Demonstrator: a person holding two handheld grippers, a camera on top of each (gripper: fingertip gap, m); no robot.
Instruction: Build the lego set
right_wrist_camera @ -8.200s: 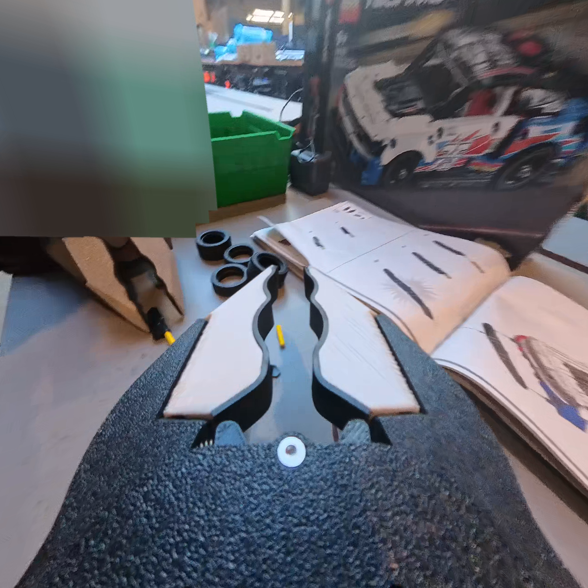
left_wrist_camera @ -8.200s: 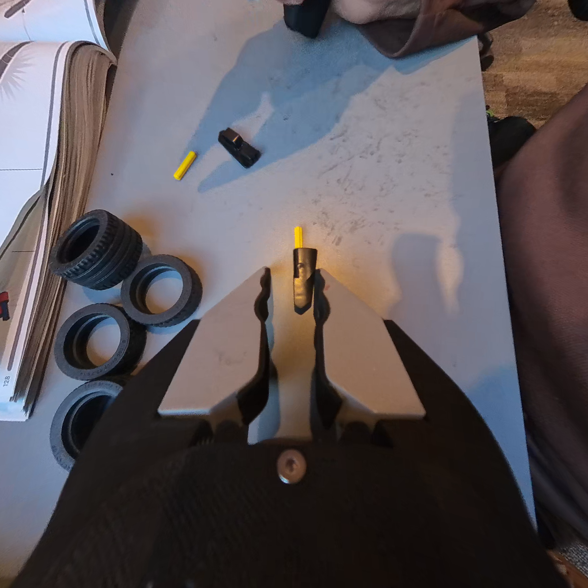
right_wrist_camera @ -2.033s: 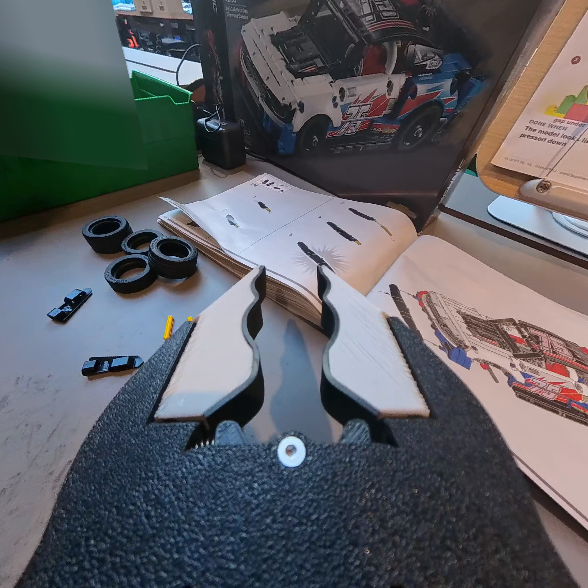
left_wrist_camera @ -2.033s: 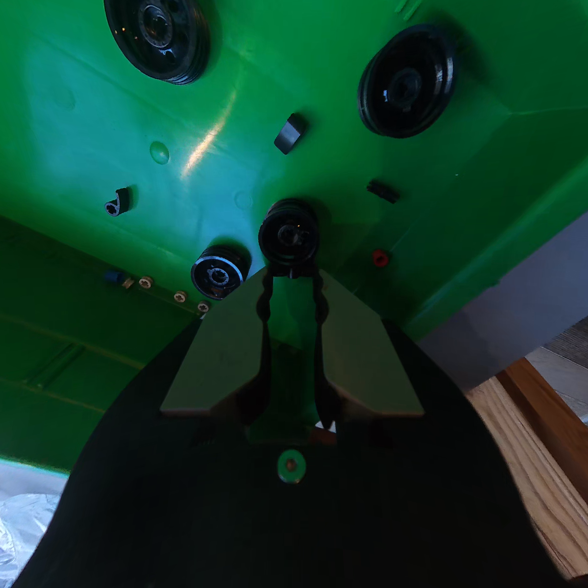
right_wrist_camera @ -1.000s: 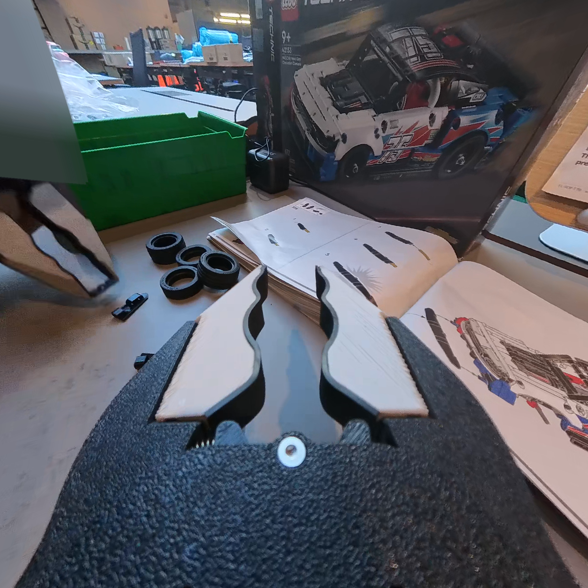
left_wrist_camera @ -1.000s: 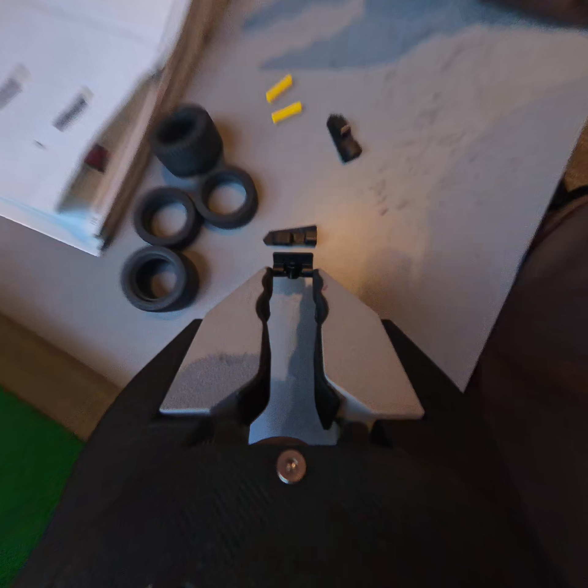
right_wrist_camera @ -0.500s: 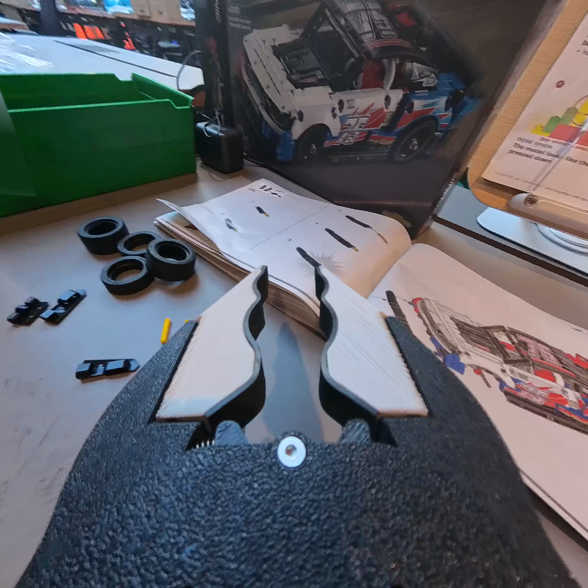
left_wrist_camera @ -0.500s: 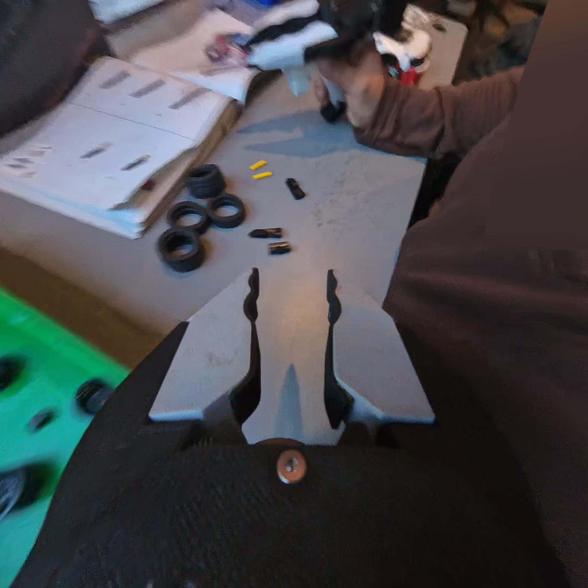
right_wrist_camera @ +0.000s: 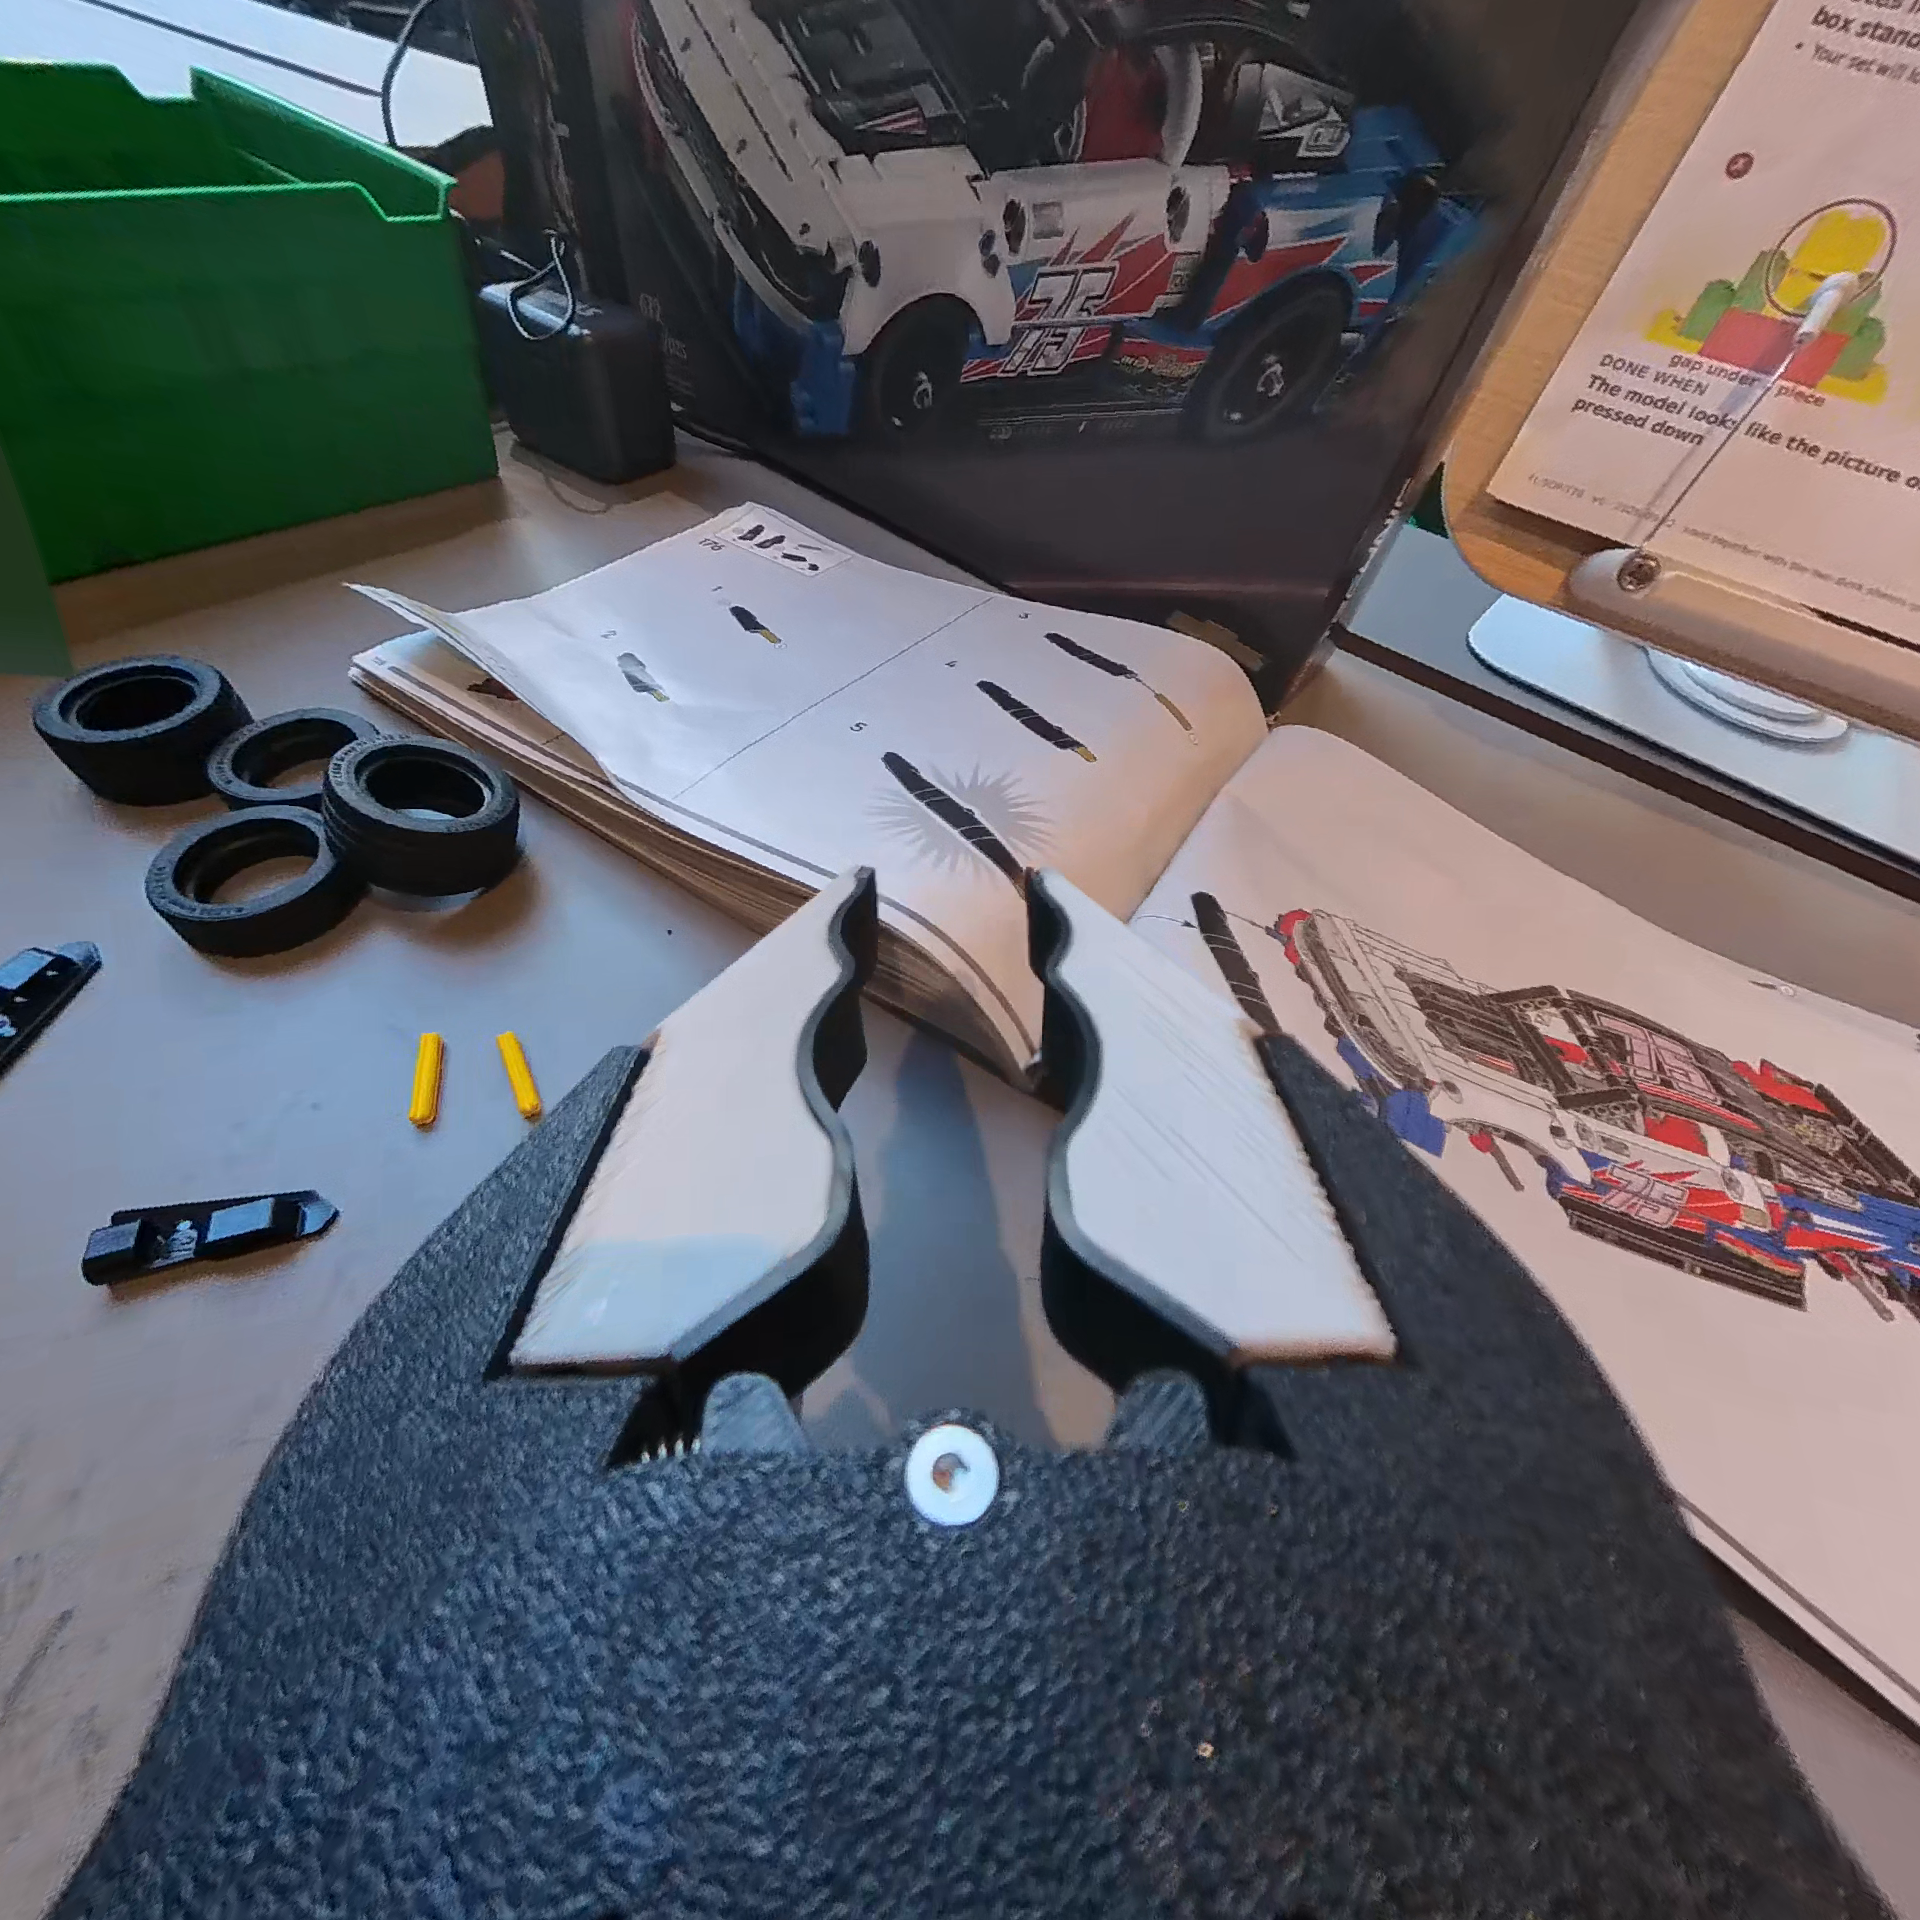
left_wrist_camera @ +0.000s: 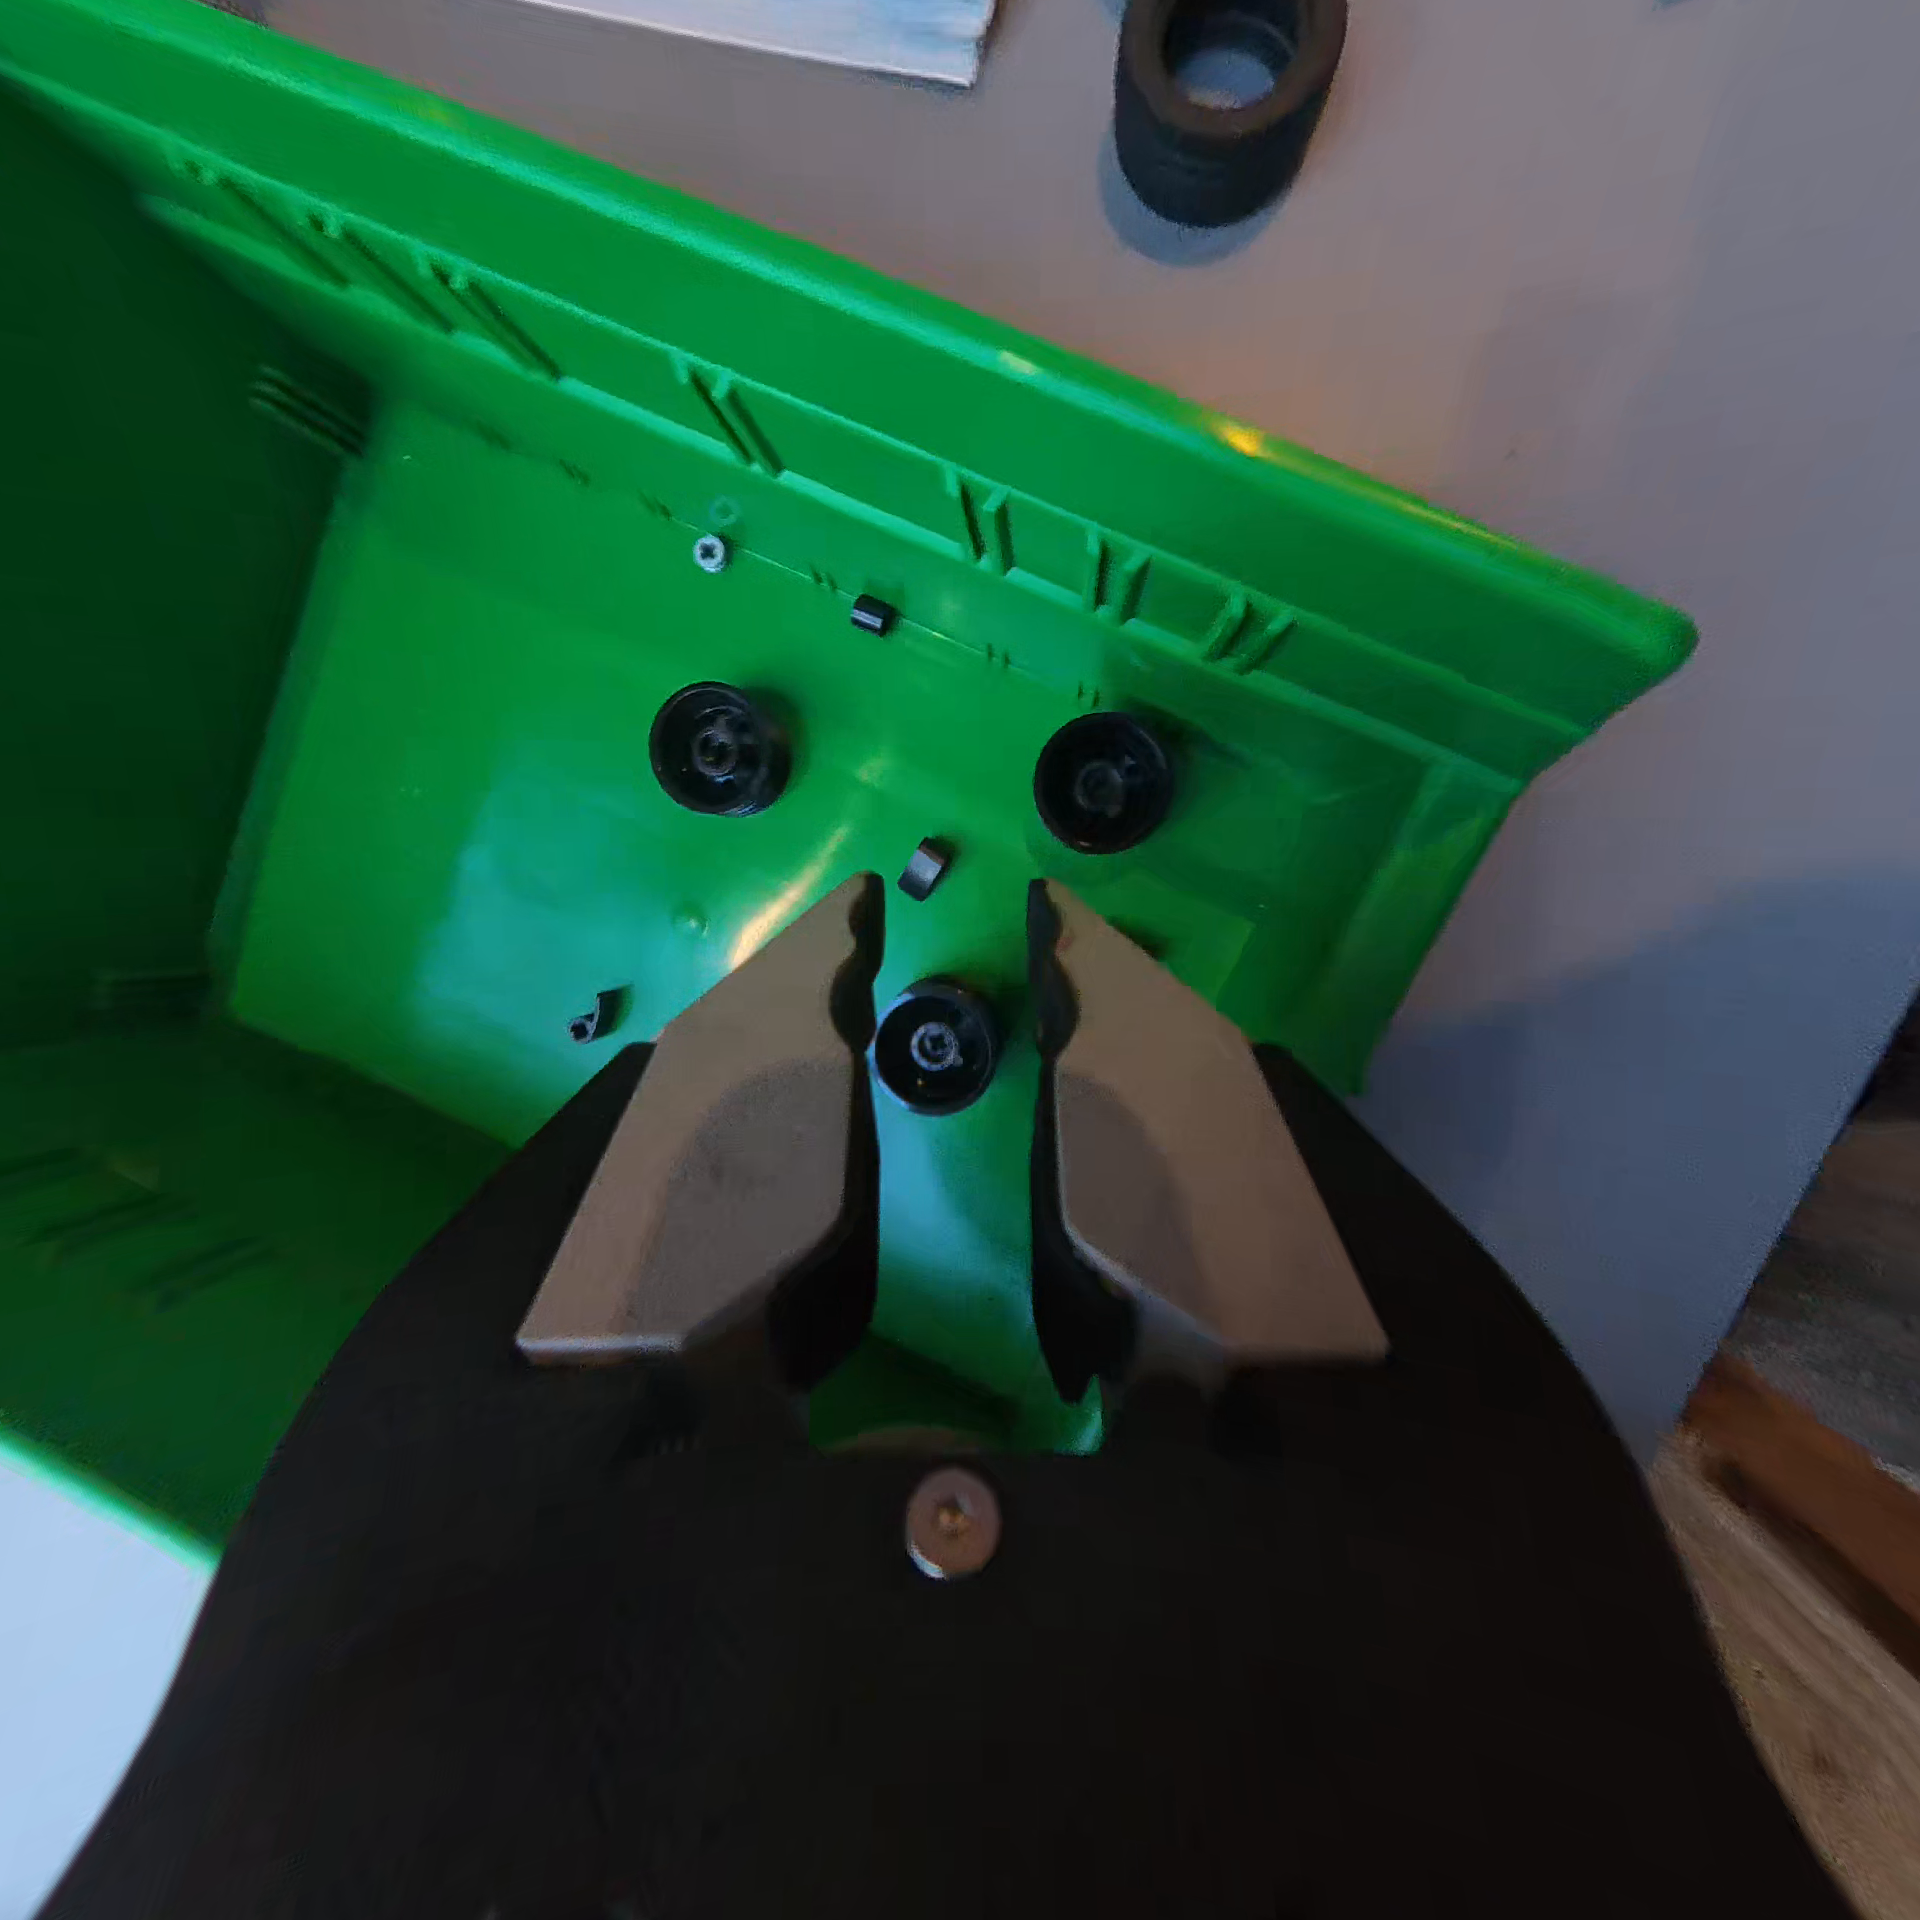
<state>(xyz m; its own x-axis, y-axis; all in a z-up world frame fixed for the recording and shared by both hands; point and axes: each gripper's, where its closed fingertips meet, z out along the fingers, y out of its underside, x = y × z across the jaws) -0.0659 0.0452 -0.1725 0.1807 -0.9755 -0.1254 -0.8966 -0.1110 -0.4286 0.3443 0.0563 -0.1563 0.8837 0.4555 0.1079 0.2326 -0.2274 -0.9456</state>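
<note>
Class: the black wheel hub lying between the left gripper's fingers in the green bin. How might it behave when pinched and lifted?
The wheel hub looks like rigid plastic, so probably stiff and light. Its round rim could slip or roll free on the smooth green bin floor.

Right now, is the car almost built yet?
Not close. No built car shows, only loose parts on the table: four tyres, two yellow pins and black pieces. The manual lies open. The left claw is open over the green bin, above a black wheel. The right claw is open and empty. Nearly everything is left.
</note>
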